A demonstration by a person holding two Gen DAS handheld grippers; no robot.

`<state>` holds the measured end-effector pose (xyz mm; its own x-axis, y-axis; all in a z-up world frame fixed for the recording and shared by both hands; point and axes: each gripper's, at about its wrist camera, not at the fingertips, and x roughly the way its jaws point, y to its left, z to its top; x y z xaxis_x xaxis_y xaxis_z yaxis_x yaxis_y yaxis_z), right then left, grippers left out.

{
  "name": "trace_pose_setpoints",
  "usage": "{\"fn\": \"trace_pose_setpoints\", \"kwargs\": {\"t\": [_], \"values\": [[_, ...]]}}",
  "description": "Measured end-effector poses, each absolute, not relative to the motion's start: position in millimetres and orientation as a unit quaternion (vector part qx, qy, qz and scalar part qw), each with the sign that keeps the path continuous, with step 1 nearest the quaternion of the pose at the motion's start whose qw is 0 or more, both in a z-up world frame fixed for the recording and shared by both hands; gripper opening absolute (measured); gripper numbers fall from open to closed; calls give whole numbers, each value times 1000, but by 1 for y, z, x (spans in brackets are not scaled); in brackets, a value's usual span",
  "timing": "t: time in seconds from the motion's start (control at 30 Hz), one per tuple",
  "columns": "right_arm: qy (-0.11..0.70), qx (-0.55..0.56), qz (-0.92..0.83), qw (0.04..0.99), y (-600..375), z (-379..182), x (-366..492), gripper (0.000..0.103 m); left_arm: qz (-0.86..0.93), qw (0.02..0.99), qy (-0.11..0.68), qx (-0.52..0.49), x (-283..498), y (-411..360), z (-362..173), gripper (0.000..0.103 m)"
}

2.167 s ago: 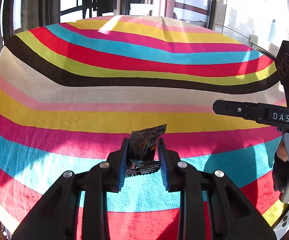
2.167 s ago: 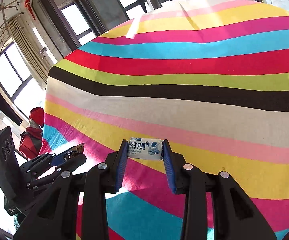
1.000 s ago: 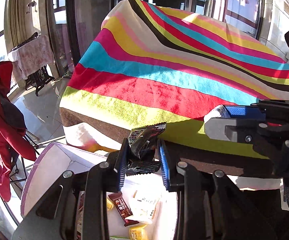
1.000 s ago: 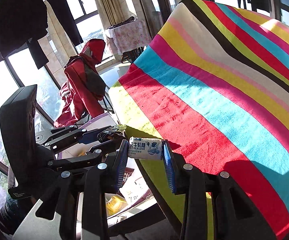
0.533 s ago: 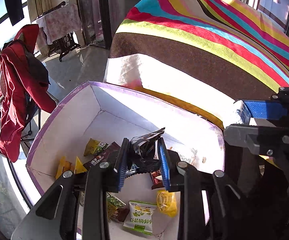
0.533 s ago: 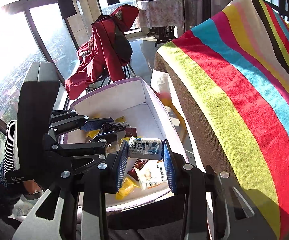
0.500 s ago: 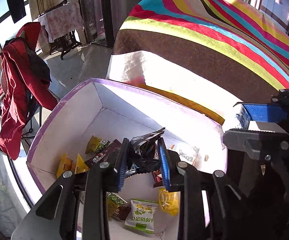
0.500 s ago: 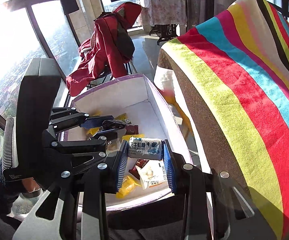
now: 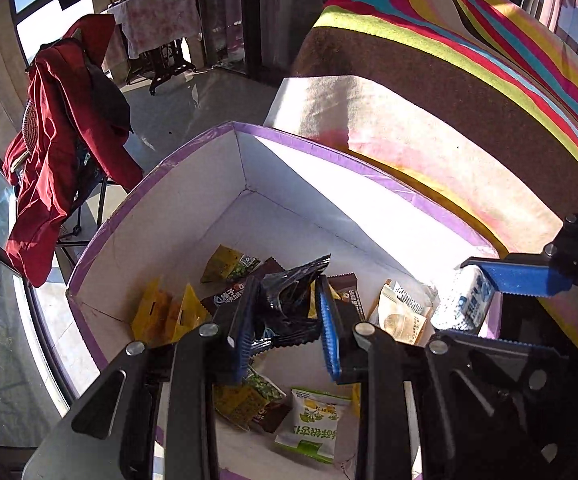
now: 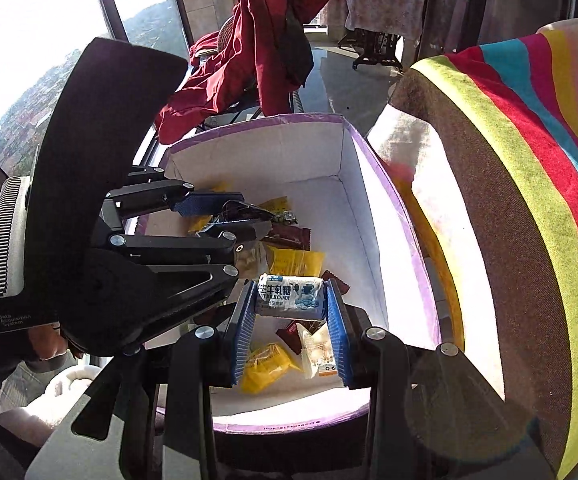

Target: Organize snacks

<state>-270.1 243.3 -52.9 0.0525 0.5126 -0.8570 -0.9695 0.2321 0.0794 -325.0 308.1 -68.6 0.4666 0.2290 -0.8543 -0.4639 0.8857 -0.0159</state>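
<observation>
My left gripper is shut on a crumpled black snack wrapper and holds it over the white box with purple rim. My right gripper is shut on a white-and-blue milk candy, also above the box. The candy and right gripper show at the right of the left wrist view; the left gripper shows in the right wrist view. Several yellow, brown and green snack packets lie on the box floor.
The table with the striped cloth stands right beside the box, its edge above the box rim. A chair draped with a red jacket stands on the tiled floor behind the box. Windows line the left.
Both grippers have swung off the striped table to the box at its left and come in lower and closer over its inside, each still holding its snack.
</observation>
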Motion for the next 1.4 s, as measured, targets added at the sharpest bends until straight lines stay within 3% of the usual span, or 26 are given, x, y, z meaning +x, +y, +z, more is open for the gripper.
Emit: {"fn": "trace_pose_setpoints", "kwargs": {"t": [0.13, 0.17, 0.2, 0.27, 0.4, 0.47, 0.63, 0.73, 0.9, 1.07, 1.4], "values": [[412, -267, 566, 662, 245, -51, -272, 36, 229, 849, 457, -136, -332, 317, -65, 35], [412, -266, 565, 664, 243, -50, -272, 37, 239, 851, 447, -139, -335, 320, -61, 50], [413, -264, 563, 666, 241, -48, -270, 38, 246, 856, 431, -145, -340, 324, -54, 75], [414, -244, 561, 674, 235, -40, -264, 66, 260, 874, 382, -150, -351, 332, -32, 100], [390, -228, 568, 688, 218, -13, -258, 76, 279, 889, 341, -124, -360, 340, 8, 101], [369, -233, 569, 697, 208, 1, -259, 86, 281, 894, 328, -118, -363, 342, 27, 101], [361, -256, 556, 704, 191, 23, -265, 86, 299, 912, 256, -111, -381, 328, 82, 101], [360, -256, 536, 719, 187, 29, -267, 86, 301, 904, 261, -157, -386, 326, 92, 101], [409, -253, 482, 733, 207, 4, -254, 86, 274, 865, 346, -239, -365, 339, 41, 101], [469, -299, 417, 719, 216, -54, -246, 86, 295, 822, 430, -228, -347, 327, -28, 101], [525, -319, 398, 681, 217, -109, -252, 86, 261, 805, 484, -222, -333, 297, -80, 101]]}}
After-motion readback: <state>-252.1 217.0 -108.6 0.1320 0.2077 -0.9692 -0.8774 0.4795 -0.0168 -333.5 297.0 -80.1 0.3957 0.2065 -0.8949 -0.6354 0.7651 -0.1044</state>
